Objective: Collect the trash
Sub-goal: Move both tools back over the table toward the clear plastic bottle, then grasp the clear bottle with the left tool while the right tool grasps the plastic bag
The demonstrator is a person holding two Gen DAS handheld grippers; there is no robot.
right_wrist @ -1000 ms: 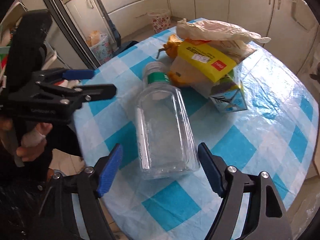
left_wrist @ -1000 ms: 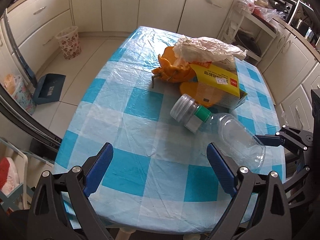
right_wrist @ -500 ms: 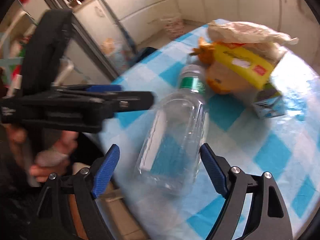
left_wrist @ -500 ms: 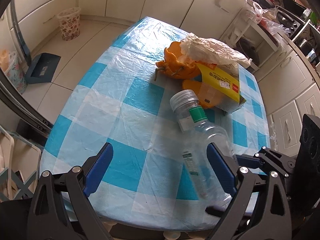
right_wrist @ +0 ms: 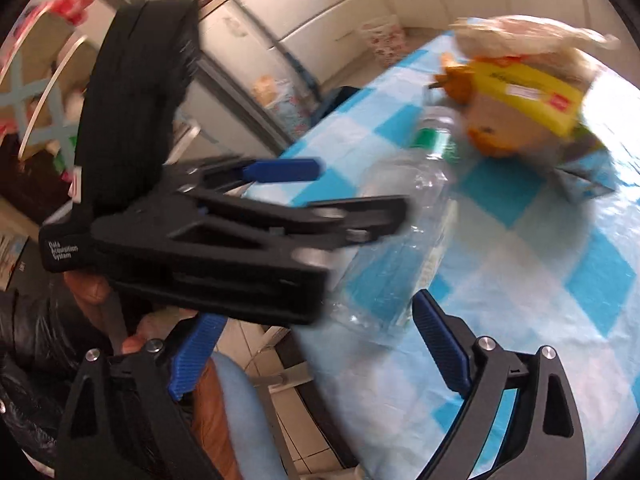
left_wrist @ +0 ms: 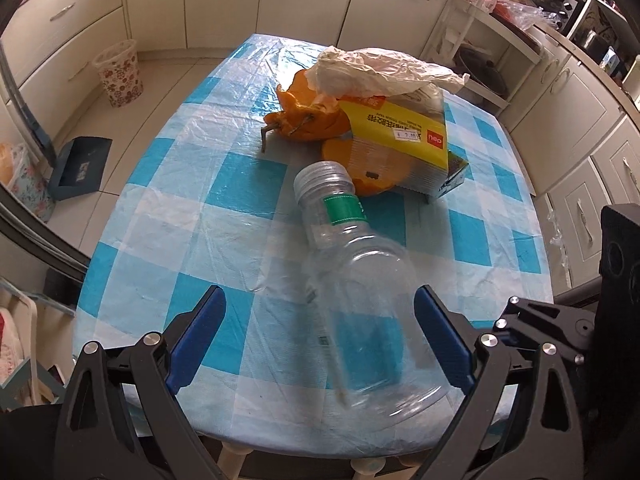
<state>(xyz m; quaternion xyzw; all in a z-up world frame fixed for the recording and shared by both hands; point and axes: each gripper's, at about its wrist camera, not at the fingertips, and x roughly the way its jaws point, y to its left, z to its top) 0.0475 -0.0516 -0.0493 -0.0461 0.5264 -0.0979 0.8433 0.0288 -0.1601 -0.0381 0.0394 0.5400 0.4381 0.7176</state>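
Note:
A clear plastic bottle [left_wrist: 360, 292] with a green label and grey cap lies on the blue-checked table, its base near the front edge; it shows blurred in the right wrist view [right_wrist: 404, 232]. My left gripper [left_wrist: 318, 340] is open, its jaws on either side of the bottle's base, not touching. My right gripper [right_wrist: 312, 352] is open just right of the bottle's base, and shows in the left wrist view [left_wrist: 560, 332]. Orange peel [left_wrist: 308, 116], a yellow box [left_wrist: 400, 136] and a crumpled white bag [left_wrist: 380, 72] are piled behind the bottle.
A floral waste bin [left_wrist: 120, 74] stands on the floor at far left, a blue dustpan [left_wrist: 80, 168] nearer. Cream cabinets ring the room. The left gripper's black body [right_wrist: 200, 232] fills the left of the right wrist view.
The bottle has swung from slanting right to lie with its base between my left gripper's jaws. The two grippers have come close together at the table's front edge.

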